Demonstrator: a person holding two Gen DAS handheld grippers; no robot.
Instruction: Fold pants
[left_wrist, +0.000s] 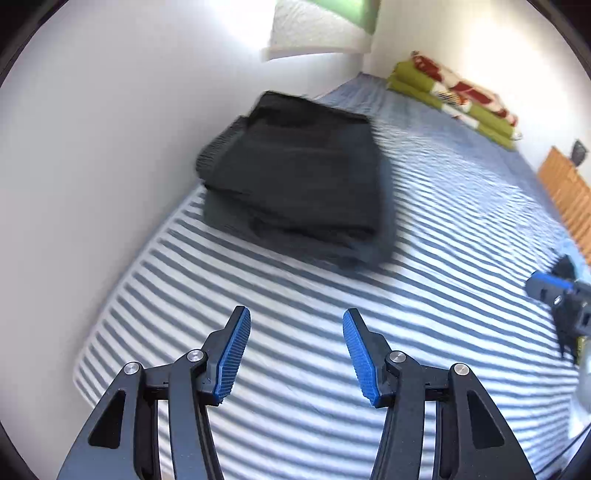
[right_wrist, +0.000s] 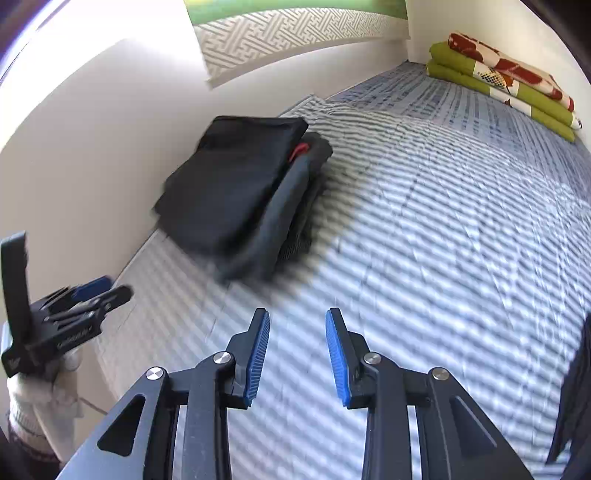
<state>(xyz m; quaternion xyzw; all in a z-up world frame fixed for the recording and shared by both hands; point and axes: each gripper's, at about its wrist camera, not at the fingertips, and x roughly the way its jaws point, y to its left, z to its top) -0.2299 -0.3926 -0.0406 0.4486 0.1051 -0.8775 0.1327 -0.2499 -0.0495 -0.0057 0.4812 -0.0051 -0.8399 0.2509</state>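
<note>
I count one pair black pants (left_wrist: 295, 177), soft folded square, far left on striped bed (left_wrist: 369, 369) by wall. My two hand-held grippers, left (left_wrist: 296, 354) and right (right_wrist: 297, 356), ribbed blue pads, both released, empty.

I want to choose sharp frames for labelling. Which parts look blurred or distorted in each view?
Left wrist view: the folded pants are smeared at the edges, and the fisheye curves the striped bedcover. Right wrist view: the stripes are smeared in front of the pants; the green blanket is sharper.
</note>
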